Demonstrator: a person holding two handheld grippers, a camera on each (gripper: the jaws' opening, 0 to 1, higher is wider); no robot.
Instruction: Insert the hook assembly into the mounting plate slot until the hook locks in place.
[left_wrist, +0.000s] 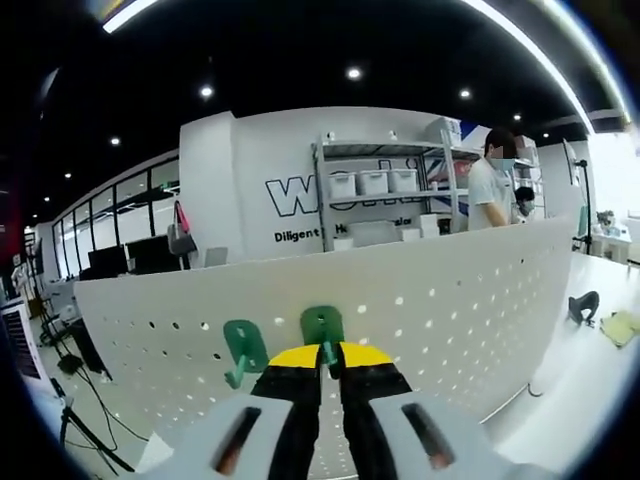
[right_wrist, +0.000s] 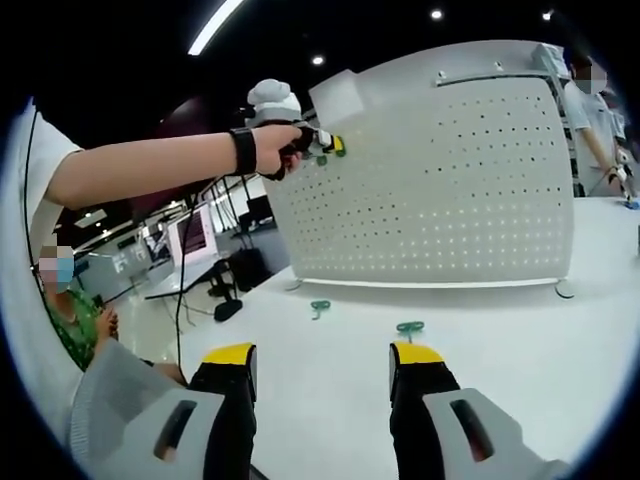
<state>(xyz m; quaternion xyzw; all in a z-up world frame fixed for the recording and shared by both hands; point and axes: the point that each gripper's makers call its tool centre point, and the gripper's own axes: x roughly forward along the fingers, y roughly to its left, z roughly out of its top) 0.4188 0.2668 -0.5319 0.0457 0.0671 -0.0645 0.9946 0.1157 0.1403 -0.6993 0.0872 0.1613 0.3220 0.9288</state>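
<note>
**Seating the hook in the board – L grip doing the work**

My L gripper (left_wrist: 331, 362) has its jaws pinched together on a green hook (left_wrist: 323, 328), hook's plate pressed up against the white pegboard (left_wrist: 450, 300). A second hook (left_wrist: 244, 347) hangs on the board just to its left, looks already seated. R gripper (right_wrist: 322, 370) is idle, jaws wide apart w/ nothing between them, hovering over the table (right_wrist: 500, 340). Two more hooks lie on the table ahead of it: one (right_wrist: 320, 306) nearer the board foot, one (right_wrist: 410, 327) just beyond the R jaw tip.

How I'd do it well, imo: keep the hook square to the board, tabs lined w/ the holes, push straight in then ease down till it catches. Don't twist; board stands free on small feet and may rock. Keep grip firm till it locks, then let go slowly & check it holds.

Hard to tell: the hook's tabs and the holes they go into are hidden behind its plate and my jaw tips, so can't say if it's in or just touching. From the R gripper view the L gripper (right_wrist: 322, 145) is small against the board's top corner, hook not discernible there
</note>
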